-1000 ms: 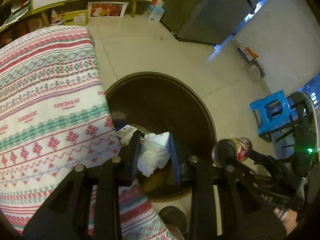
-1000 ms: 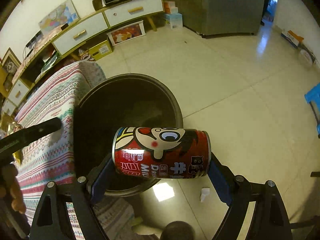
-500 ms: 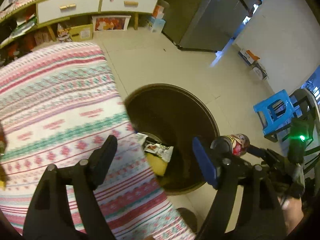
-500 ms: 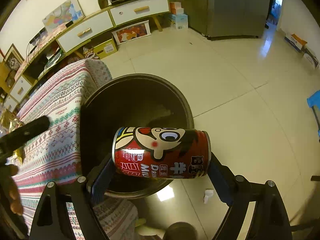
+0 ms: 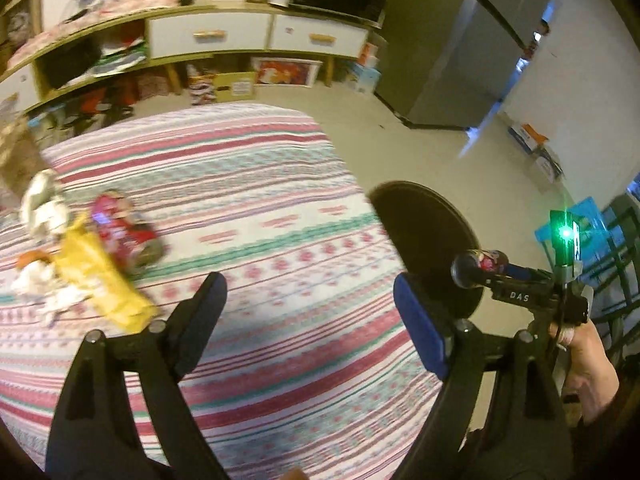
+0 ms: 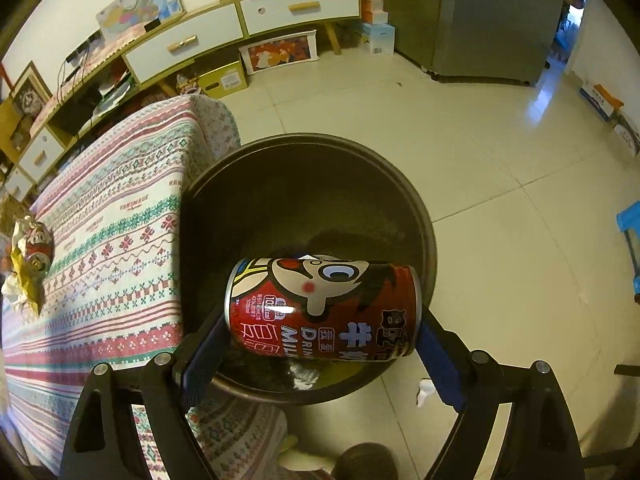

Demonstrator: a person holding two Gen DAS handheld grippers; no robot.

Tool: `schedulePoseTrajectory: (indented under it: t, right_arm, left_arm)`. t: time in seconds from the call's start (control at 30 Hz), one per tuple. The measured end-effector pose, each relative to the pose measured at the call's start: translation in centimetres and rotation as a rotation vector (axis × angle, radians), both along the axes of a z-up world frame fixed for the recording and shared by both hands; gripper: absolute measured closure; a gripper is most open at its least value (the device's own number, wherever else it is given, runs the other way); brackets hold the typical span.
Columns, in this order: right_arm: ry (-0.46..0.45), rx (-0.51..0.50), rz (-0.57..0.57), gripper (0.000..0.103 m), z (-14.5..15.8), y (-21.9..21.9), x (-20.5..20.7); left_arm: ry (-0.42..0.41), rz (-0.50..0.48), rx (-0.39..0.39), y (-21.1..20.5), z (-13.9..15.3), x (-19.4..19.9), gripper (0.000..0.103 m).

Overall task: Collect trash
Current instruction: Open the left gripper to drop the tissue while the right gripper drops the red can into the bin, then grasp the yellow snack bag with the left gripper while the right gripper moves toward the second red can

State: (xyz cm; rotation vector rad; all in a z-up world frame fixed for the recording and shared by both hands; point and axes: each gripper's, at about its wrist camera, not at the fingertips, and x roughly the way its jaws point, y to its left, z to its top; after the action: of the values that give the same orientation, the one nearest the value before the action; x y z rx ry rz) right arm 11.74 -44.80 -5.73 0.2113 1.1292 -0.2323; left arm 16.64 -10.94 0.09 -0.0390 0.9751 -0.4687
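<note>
My right gripper [image 6: 320,344] is shut on a red milk can [image 6: 324,312], held sideways over the dark round trash bin [image 6: 400,184] beside the table. The can also shows in the left wrist view [image 5: 480,266]. My left gripper [image 5: 310,320] is open and empty above the striped tablecloth [image 5: 248,208]. To its left lies a pile of trash: a yellow wrapper [image 5: 100,276], a red can [image 5: 124,236] and crumpled white paper [image 5: 40,200]. The bin [image 5: 424,220] is to the right of the left gripper.
A TV cabinet with white drawers [image 6: 248,28] stands along the far wall. A grey fridge [image 6: 480,16] is at the back right. A blue stool [image 5: 576,220] stands on the tiled floor right of the bin. A small white scrap [image 6: 424,394] lies on the floor.
My left gripper opened and let the white crumpled paper go over the bin, then swung left over the table toward the trash pile. The right gripper moved the can closer over the bin.
</note>
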Motion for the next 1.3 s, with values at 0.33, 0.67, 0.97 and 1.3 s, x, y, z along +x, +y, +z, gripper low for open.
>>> schedulePoseTrajectory:
  t: [0.33,0.67,0.97,1.3]
  right_arm:
    - [0.022,-0.019,0.006,0.01,-0.4,1.3,0.8]
    - [0.0,-0.028,0.085,0.009,0.9,5.4,2.6]
    - [-0.035,-0.029,0.151,0.009,2.0,10.4,4.6]
    - [-0.034,-0.066,0.227,0.009,1.8,14.9,5.9]
  left_arm:
    - [-0.038,0.138,0.007,8.0,0.0,0.1,0.014]
    - [0.001,0.274,0.009,15.0,-1.2,1.1,0.014]
    - [0.074,0.401,-0.019,19.2,-3.5,2.8,0.014]
    - [0.174,0.478,-0.112,15.7,-6.6,5.5,0.018]
